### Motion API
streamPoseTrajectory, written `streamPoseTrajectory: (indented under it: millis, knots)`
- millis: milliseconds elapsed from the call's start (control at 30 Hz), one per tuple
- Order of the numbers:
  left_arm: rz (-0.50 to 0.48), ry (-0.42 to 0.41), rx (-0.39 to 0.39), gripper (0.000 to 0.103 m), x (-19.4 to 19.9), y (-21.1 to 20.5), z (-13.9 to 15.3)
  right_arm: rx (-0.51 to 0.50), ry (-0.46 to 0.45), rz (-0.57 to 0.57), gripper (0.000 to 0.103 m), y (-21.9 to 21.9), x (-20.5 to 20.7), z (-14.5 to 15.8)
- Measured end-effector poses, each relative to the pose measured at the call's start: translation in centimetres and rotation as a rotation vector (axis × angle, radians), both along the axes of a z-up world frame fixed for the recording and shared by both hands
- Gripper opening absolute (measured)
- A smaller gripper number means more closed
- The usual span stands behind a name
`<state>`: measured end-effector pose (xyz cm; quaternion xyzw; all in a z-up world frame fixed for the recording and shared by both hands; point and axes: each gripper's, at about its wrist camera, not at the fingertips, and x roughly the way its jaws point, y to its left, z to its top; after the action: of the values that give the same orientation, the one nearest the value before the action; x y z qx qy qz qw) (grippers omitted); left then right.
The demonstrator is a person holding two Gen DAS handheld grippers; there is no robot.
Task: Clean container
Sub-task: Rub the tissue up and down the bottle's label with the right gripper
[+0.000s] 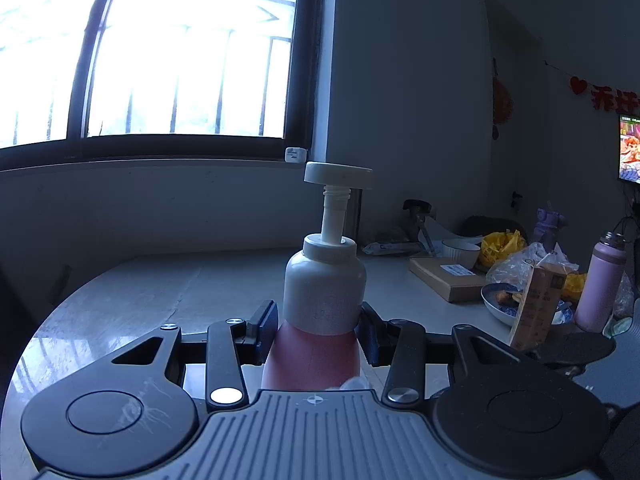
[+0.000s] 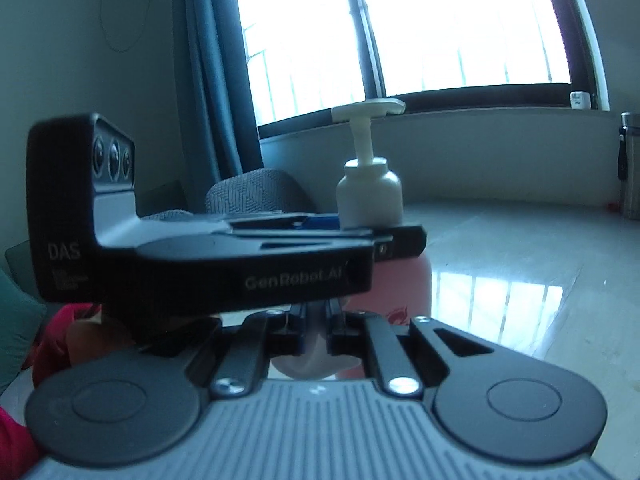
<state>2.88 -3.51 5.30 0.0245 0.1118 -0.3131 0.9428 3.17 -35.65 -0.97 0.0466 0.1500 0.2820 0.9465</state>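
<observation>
A pump bottle (image 1: pixel 324 280) with a white top and pink lower body stands upright on the pale table (image 1: pixel 140 300). My left gripper (image 1: pixel 318 328) is shut on it, one pad on each side at the white-pink line. In the right wrist view the same bottle (image 2: pixel 368 196) rises behind the left gripper's black body (image 2: pixel 240 256). My right gripper (image 2: pixel 314 320) sits low, just under that body and close to the bottle's pink base, and is shut on a small white cloth (image 2: pixel 312 356). A bit of that cloth (image 1: pixel 352 382) shows beside the bottle's base.
At the table's right end are a cardboard box (image 1: pixel 448 278), a white bowl (image 1: pixel 460 252), a patterned dish (image 1: pixel 504 304), a brown carton (image 1: pixel 536 308), a pink flask (image 1: pixel 600 284) and plastic bags (image 1: pixel 520 264). A grey chair back (image 2: pixel 256 192) and a steel flask (image 2: pixel 630 168) are also in view.
</observation>
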Motion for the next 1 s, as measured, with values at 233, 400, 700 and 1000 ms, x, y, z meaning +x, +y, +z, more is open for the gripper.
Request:
streamPoseTrajectory:
  millis: [233,400,700,1000]
  knots:
    - [0.008,-0.002,0.002,0.046,0.0,0.0,0.0,-0.021,0.042,0.008,0.008,0.5,1.4,-1.8]
    - [0.013,-0.002,0.002,0.046,0.0,0.0,0.0,-0.036,0.09,0.018,0.008,0.8,1.9,-2.9]
    - [0.022,-0.001,0.001,0.046,-0.1,0.0,0.1,-0.075,0.175,0.026,0.008,1.3,2.9,-5.0]
    - [0.029,-0.003,0.002,0.046,-0.2,0.0,0.0,-0.099,0.213,0.027,0.009,1.5,3.6,-5.9]
